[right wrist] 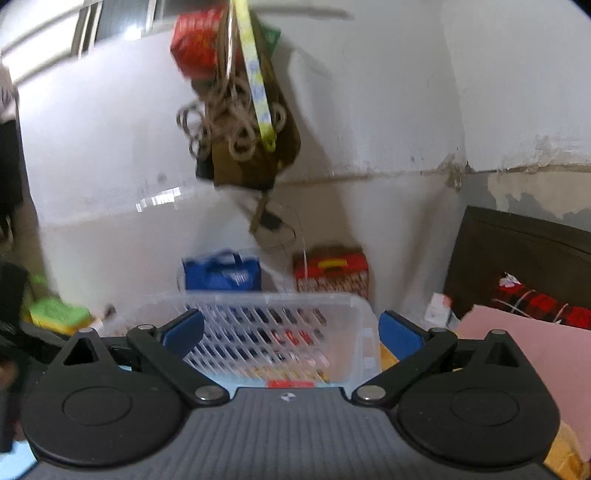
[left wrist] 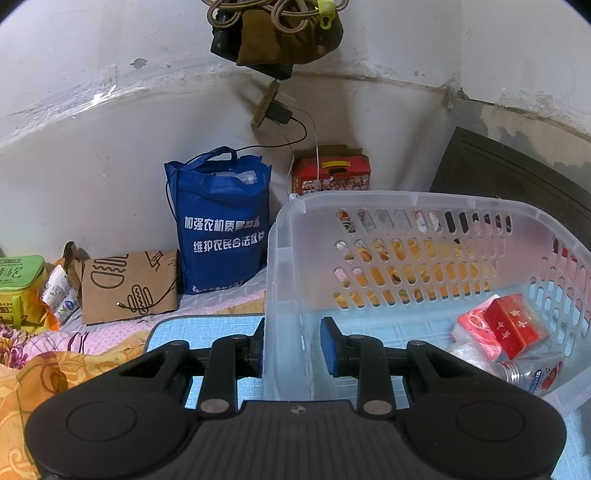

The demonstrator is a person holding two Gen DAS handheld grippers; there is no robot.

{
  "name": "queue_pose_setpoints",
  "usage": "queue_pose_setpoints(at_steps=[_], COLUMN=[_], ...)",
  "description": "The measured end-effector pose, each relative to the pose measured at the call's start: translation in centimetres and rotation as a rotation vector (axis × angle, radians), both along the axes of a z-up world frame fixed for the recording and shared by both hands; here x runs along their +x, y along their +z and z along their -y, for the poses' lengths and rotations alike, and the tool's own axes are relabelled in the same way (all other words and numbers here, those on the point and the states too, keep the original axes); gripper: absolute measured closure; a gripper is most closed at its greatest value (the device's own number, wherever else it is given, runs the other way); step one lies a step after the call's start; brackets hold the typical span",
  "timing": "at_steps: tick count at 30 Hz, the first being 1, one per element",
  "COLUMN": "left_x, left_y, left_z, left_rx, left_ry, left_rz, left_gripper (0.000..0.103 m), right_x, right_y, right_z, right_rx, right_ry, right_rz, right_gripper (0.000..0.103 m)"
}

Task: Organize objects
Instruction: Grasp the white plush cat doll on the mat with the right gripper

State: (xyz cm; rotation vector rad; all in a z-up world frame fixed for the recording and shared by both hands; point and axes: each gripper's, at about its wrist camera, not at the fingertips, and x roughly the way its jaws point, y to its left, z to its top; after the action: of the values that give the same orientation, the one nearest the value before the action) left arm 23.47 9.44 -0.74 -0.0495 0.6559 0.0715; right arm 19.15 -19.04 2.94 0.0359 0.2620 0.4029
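Observation:
A clear plastic basket (left wrist: pixel 424 206) stands on a light blue mat (left wrist: pixel 207 325). Inside it lie a red box (left wrist: pixel 515 326), a pink tissue pack (left wrist: pixel 474 328) and a clear plastic bottle (left wrist: pixel 528 373). My left gripper (left wrist: pixel 291 347) straddles the basket's left wall, one finger outside and one inside, with a visible gap between the blue pad and the wall. In the right wrist view, my right gripper (right wrist: pixel 291 328) is open and empty, above and in front of the basket (right wrist: pixel 354 306). That view is blurred.
A blue tote bag (left wrist: pixel 221 225), a red carton (left wrist: pixel 330 173) and a brown paper bag (left wrist: pixel 129 284) stand along the wall. A green box (left wrist: pixel 20 284) sits at the far left. Cords and a dark bag (left wrist: pixel 277 33) hang on the wall above. A dark headboard (right wrist: pixel 517 251) and pink sheet are at right.

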Motion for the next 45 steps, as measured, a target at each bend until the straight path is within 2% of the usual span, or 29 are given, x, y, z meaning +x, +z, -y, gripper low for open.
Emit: queue_pose_setpoints(at_steps=[3, 6, 10, 13, 17, 18, 19, 21, 23, 25, 29, 33, 37, 45], left_x=[0.0, 0.0, 0.0, 0.1, 0.0, 0.0, 0.0, 0.1, 0.1, 0.1, 0.0, 0.0, -0.1, -0.1], left_y=[0.0, 0.0, 0.1, 0.1, 0.1, 0.1, 0.1, 0.1, 0.1, 0.1, 0.0, 0.1, 0.1, 0.1], left_z=[0.0, 0.0, 0.0, -0.1, -0.2, -0.2, -0.3, -0.3, -0.3, -0.3, -0.4, -0.2, -0.2, -0.1], left_rx=[0.000, 0.001, -0.002, -0.002, -0.002, -0.003, -0.003, 0.000, -0.001, 0.001, 0.003, 0.016, 0.019, 0.019], left_ry=[-0.001, -0.001, 0.000, 0.005, 0.000, -0.003, -0.005, -0.006, -0.008, -0.007, -0.013, -0.013, -0.012, -0.012], left_rz=[-0.001, 0.000, -0.001, -0.004, -0.004, -0.004, -0.004, -0.003, -0.002, -0.002, 0.001, 0.005, 0.006, 0.007], left_gripper=[0.070, 0.070, 0.070, 0.070, 0.070, 0.070, 0.070, 0.070, 0.070, 0.070, 0.070, 0.069, 0.069, 0.069], right_x=[-1.5, -3.4, -6.3, -7.6, -8.2, -8.0, -8.1, -7.9, -7.5, -6.8, -5.6, -5.1, -4.4, -1.9], right_y=[0.9, 0.9, 0.1, -1.0, -3.1, -3.9, -4.4, -5.8, -7.1, -8.1, -9.3, -9.6, -9.5, -9.9], right_z=[1.0, 1.4, 1.8, 1.4, 1.5, 1.2, 1.0, 0.2, -0.2, -0.4, -0.7, -1.3, -2.1, -4.6], right_rx=[0.058, 0.058, 0.083, 0.065, 0.103, 0.100, 0.085, 0.032, 0.015, -0.001, -0.030, -0.045, -0.021, -0.028], right_ry=[0.039, 0.068, 0.156, 0.159, 0.181, 0.206, 0.221, 0.220, 0.218, 0.211, 0.212, 0.223, 0.240, 0.233], right_rz=[0.001, 0.012, 0.040, 0.054, 0.016, -0.016, -0.037, -0.070, -0.116, -0.168, -0.231, -0.254, -0.278, -0.355], right_gripper=[0.000, 0.000, 0.000, 0.000, 0.000, 0.002, 0.008, 0.015, 0.016, 0.022, 0.022, 0.021, 0.006, 0.005])
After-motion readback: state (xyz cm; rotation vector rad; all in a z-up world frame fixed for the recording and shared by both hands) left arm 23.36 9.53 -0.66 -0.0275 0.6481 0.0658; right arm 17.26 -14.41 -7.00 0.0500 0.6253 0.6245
